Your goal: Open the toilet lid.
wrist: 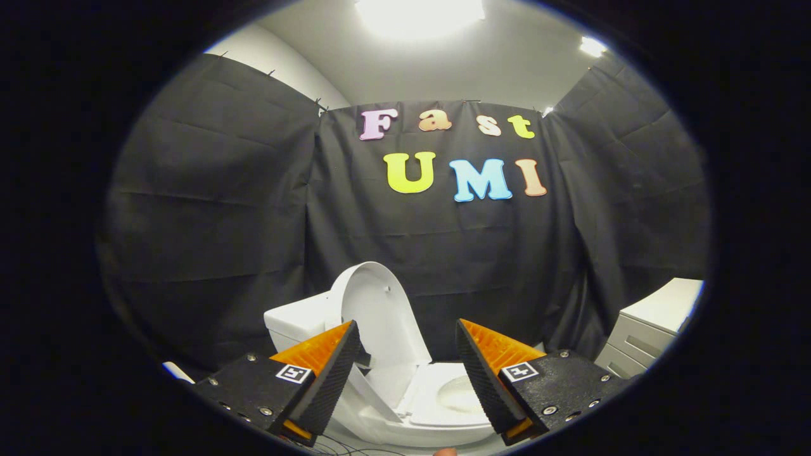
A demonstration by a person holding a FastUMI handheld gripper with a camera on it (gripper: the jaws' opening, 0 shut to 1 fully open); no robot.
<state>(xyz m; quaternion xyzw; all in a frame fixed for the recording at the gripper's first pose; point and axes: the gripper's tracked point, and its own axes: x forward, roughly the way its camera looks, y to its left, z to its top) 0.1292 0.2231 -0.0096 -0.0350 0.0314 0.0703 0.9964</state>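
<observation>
Gripper (pixel 408 345): fingers spread apart, ridged wedges, holding nothing; toilet (pixel 437 405), glossy white, just ahead between them; toilet lid (pixel 374 304), smooth oval, raised upright at 11 o'clock against boxy tank (pixel 298 320); white cabinet (pixel 646 329) at 3 o'clock.

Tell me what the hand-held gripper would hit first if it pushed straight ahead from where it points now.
Probably the raised toilet lid, standing up against the tank. The hand-held gripper is open, with the lid's lower part and seat showing between its fingers. Depth is hard to judge here.
</observation>
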